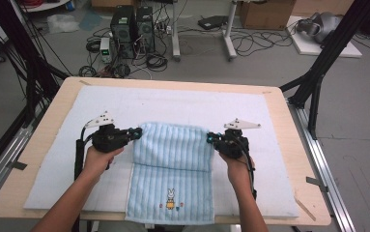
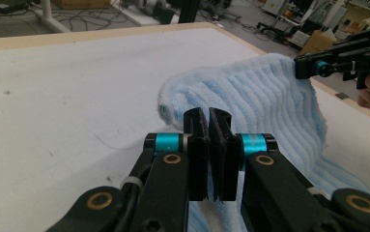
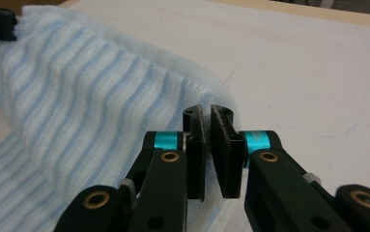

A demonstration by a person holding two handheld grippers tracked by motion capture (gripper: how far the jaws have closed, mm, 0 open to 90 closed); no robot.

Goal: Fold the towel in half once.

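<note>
A light-blue striped towel [image 1: 173, 145] lies on the white mat [image 1: 197, 104], and its near end with a small rabbit picture [image 1: 171, 198] hangs over the table's front edge. The towel's far part is lifted and folded back toward the person. My left gripper [image 1: 136, 133] is shut on its left corner and my right gripper [image 1: 210, 138] on its right corner. In the left gripper view the jaws [image 2: 207, 116] stand pressed together on the towel [image 2: 269, 96], with the right gripper [image 2: 313, 67] at the far corner. In the right gripper view the jaws [image 3: 206, 113] pinch the towel's edge [image 3: 76, 87].
The mat covers most of a wooden table [image 1: 289, 121]. Black frame posts [image 1: 318, 72] stand at both back corners. On the floor beyond are computer towers [image 1: 132, 26], cables and a cardboard box [image 1: 267, 12].
</note>
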